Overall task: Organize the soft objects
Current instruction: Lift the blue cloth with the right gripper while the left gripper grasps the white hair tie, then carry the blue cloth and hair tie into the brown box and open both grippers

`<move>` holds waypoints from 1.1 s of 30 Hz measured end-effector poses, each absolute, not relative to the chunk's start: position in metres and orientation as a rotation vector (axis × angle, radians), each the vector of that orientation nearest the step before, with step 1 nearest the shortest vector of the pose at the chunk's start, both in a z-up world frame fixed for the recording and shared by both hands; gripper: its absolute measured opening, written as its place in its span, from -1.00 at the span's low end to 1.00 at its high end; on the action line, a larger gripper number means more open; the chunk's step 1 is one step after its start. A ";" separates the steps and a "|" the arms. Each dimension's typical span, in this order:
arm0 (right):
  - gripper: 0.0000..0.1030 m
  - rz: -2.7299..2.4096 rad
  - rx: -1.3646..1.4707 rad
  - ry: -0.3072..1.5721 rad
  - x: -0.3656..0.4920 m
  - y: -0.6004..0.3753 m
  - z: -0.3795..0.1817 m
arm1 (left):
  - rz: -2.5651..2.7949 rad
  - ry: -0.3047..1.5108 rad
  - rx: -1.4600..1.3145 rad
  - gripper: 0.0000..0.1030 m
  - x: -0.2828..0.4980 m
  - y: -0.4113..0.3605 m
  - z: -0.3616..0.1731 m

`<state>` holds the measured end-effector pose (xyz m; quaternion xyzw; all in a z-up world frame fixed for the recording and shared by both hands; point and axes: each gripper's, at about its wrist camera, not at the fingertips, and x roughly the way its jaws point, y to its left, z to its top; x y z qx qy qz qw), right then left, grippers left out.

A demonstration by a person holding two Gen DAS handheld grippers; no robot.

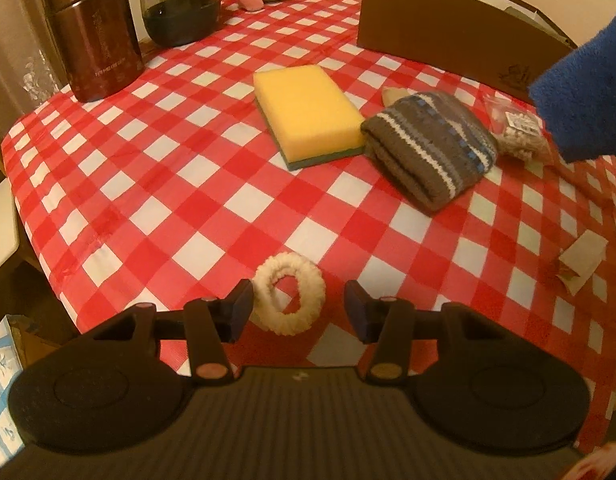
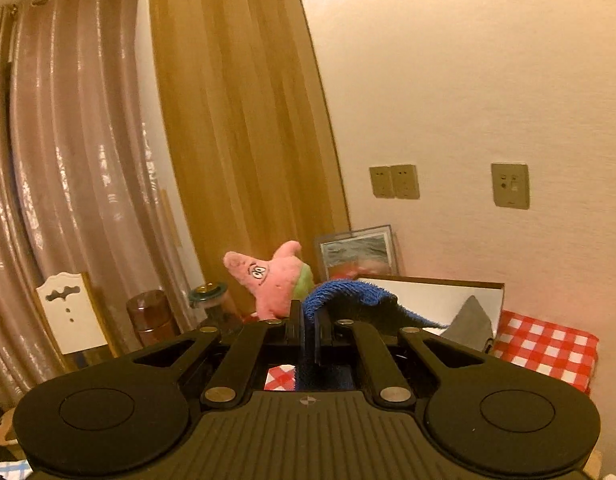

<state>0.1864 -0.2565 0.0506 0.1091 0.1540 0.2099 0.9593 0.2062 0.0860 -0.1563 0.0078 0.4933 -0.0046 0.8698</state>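
- The left hand-held gripper [image 1: 299, 307] sits low in the left wrist view with its jaws partly open and nothing pinched; the cream fuzzy ring [image 1: 289, 298] lies on the worktop [image 1: 180, 200] between the fingertips, untouched as far as I can tell.
- The right hand-held gripper [image 2: 308, 330] is clamped tight on a blue fuzzy cloth [image 2: 348, 294], which drapes over its fingers — the same cloth hangs at the right edge of the left wrist view.
- Beyond it, right of centre in the right wrist view, stands an open cardboard box [image 2: 436, 292] — likely the destination.
- Left to sort: the yellow sponge [image 1: 308, 114] and striped knit piece [image 1: 430, 144] at mid-frame, touching each other, plus the ring.
- A pink star plush [image 2: 270, 280] sits at the far edge, near the box.
- My judgement: early going — one item lifted, none visibly stowed.
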 end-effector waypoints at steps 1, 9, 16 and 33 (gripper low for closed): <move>-0.92 0.416 0.221 0.324 0.186 -0.256 0.049 | -0.006 1.034 0.019 -0.11 0.207 0.087 -0.158; -0.92 0.386 0.236 0.392 0.185 -0.254 0.039 | -0.028 1.038 -0.004 -0.67 0.213 0.098 -0.161; -0.92 0.366 0.235 0.396 0.184 -0.254 0.044 | -0.087 0.971 -0.016 -0.73 0.225 0.097 -0.127; -0.92 0.436 0.238 0.300 0.258 -0.280 0.090 | -0.242 0.825 0.010 -0.73 0.353 0.016 -0.009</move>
